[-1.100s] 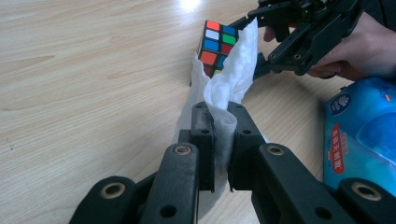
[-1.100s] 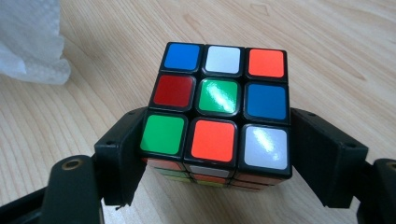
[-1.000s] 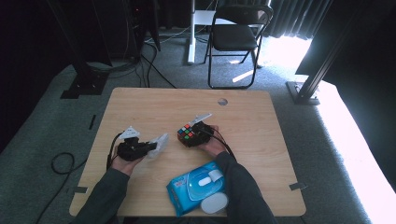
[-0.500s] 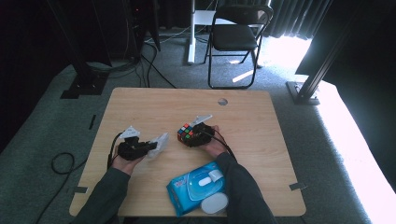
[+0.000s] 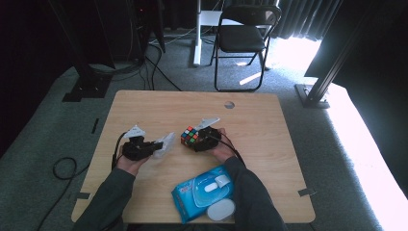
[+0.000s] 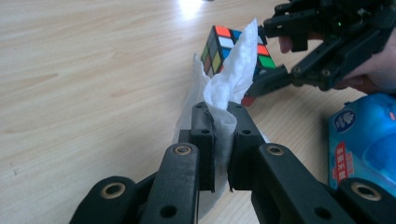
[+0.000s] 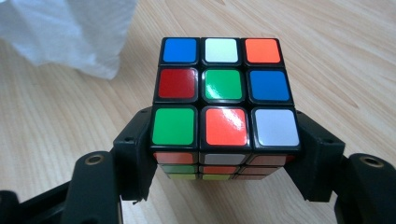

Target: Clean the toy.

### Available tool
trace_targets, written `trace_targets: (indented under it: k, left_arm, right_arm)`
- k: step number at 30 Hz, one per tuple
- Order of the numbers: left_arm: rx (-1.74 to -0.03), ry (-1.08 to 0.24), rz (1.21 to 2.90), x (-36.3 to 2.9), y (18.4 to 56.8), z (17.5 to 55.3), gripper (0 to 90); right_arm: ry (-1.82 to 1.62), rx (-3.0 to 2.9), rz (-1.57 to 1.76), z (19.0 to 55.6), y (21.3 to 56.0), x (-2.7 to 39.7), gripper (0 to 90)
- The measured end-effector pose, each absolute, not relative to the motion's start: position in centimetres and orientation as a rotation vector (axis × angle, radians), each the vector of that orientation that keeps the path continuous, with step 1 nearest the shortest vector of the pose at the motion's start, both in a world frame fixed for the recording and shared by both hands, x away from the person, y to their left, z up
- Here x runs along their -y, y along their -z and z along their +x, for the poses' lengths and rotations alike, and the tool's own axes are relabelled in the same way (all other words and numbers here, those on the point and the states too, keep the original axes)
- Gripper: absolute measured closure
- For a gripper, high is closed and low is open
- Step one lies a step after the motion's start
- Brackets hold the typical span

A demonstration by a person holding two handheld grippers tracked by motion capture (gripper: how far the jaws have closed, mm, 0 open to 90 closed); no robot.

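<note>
The puzzle cube (image 7: 225,105) sits near the middle of the table (image 5: 269,120), squeezed by the right gripper (image 7: 224,158), whose jaws have just been closing on it. Just beside it, the left gripper (image 6: 219,140) pinches a white wipe (image 6: 233,79). I think wiping the cube comes next, so the wipe must touch it.

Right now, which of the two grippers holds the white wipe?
The left gripper: its jaws pinch the white wipe, while the right gripper clamps the puzzle cube.
</note>
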State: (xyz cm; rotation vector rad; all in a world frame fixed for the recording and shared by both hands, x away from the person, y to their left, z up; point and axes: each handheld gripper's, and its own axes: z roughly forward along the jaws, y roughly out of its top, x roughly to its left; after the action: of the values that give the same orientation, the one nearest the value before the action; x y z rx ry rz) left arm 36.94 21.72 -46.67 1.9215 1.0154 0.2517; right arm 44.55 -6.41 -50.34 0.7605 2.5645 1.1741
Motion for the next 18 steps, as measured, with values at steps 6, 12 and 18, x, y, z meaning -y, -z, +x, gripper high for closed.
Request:
trace_targets:
  k: [6, 12, 18]
  left_arm:
    - [-1.007, -0.261, 1.911, -21.3, 46.0, 37.6, 83.6]
    - [-0.98, -0.26, 1.897, -20.5, 45.2, 38.3, 83.6]
    - [-0.95, -0.259, 1.886, -19.4, 44.4, 38.9, 83.7]
  right_arm:
    - [-1.155, -2.58, 0.721, 44.0, 50.1, 6.0, 34.1]
    - [-1.156, -2.587, 0.711, 43.9, 50.2, 5.8, 34.1]
    - [-1.153, -2.587, 0.707, 43.8, 50.3, 5.6, 34.2]
